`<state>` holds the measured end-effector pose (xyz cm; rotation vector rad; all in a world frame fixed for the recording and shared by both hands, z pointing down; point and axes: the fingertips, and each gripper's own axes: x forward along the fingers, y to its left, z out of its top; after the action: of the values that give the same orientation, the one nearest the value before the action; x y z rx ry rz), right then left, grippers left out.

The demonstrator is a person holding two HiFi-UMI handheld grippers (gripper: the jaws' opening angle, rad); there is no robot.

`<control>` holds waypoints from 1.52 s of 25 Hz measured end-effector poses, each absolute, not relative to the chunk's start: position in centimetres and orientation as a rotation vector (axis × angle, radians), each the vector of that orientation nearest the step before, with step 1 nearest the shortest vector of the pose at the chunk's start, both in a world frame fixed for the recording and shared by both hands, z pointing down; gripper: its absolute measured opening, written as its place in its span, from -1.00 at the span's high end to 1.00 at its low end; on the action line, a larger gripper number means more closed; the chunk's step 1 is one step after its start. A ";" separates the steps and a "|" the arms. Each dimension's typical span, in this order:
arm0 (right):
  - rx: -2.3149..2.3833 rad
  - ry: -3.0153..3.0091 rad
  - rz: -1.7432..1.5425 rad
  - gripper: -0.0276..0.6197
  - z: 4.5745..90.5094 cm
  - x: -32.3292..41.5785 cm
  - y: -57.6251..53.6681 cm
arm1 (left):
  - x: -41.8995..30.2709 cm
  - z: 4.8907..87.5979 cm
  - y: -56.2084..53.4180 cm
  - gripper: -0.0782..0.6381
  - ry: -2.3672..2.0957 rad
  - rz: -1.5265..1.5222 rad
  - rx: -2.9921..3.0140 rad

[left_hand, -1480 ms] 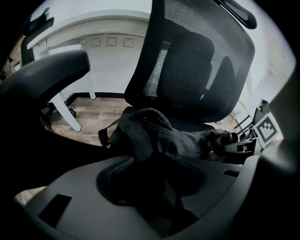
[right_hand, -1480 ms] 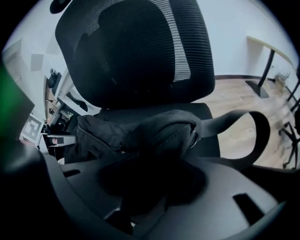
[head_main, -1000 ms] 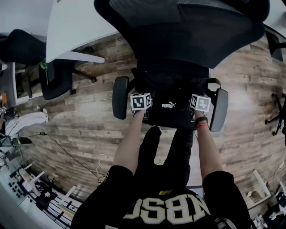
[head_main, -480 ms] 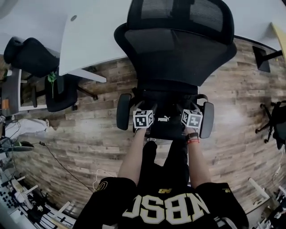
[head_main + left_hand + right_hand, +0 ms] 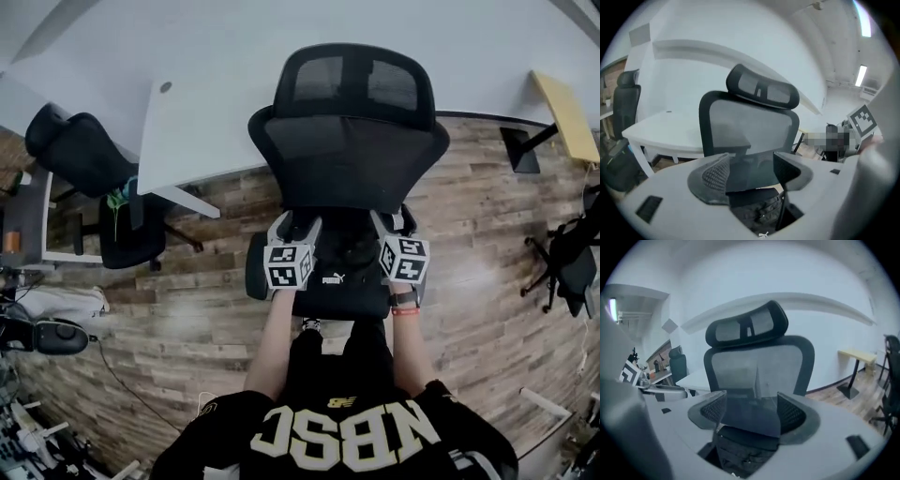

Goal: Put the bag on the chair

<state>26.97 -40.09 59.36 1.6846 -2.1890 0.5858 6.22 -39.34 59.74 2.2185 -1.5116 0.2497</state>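
One bag [image 5: 342,262], logo [image 5: 331,278] toward person [image 5: 342,436]

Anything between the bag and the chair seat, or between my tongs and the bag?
Nothing visible stands in the way. The bag already lies on the seat of the chair. The left tongs stand open over it. The right tongs are closing, with the bag low between them but not pinched.

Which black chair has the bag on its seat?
The middle chair with the mesh back and headrest; the black bag lies on its seat. The chair on the left and the chair at the right edge stand off to the sides.
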 end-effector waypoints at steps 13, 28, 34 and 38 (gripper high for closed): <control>1.872 -2.354 0.283 -0.03 43.2 27.0 -42.0 | 7.0 40.6 -43.2 -0.06 -1.800 0.054 2.504; 1.904 -2.392 0.152 0.49 39.2 26.6 -43.3 | 9.2 36.5 -43.9 0.27 -1.775 -0.021 2.602; 1.929 -2.398 0.135 0.90 38.9 26.6 -43.2 | 9.1 36.0 -43.9 0.55 -1.822 -0.028 2.578; 1.913 -2.406 0.132 0.90 38.8 26.4 -43.2 | 9.5 35.7 -43.9 0.65 -1.813 -0.015 2.597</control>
<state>26.37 -43.24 38.77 1.9134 -2.4061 0.1320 9.52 -43.91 35.73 2.5974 -1.8134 -0.0149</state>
